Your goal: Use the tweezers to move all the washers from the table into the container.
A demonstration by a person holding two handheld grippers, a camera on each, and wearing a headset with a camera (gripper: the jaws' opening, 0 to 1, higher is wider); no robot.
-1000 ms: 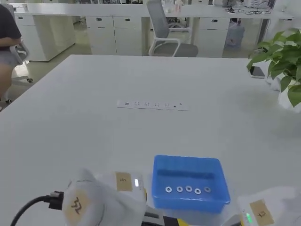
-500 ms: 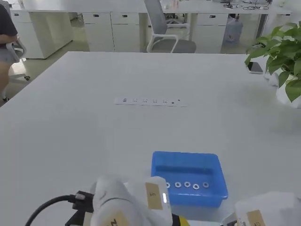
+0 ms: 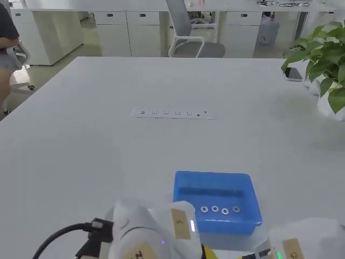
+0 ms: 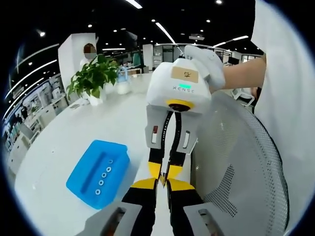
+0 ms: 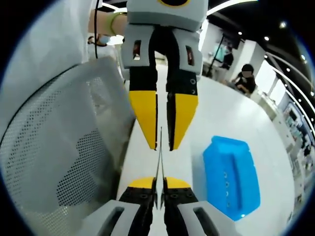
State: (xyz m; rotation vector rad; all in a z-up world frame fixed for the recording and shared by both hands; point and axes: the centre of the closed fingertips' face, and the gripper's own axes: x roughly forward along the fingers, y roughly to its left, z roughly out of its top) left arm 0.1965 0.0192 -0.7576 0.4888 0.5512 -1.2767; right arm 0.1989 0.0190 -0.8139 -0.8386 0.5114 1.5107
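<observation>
A blue container (image 3: 215,186) sits on the white table near its front edge, with several washers (image 3: 219,210) in a row inside it. Both grippers are held tip to tip just off the table's near edge. My right gripper (image 5: 160,183) is shut on thin metal tweezers (image 5: 159,162), which point straight ahead. The tweezers' tip reaches into the narrow gap between the yellow fingers of my left gripper (image 5: 162,146). In the left gripper view, the left gripper (image 4: 163,181) meets the right gripper (image 4: 164,174), with the container (image 4: 83,182) to the left.
A power strip (image 3: 172,114) lies mid-table. A potted plant (image 3: 323,65) stands at the table's right edge. A mesh chair back (image 4: 241,167) is close beside the grippers. An office chair (image 3: 188,32) and a person (image 3: 8,43) are beyond the table.
The left gripper's white body has moved right, toward the right gripper, and now sits just left of the container. The container and washers have not moved.
</observation>
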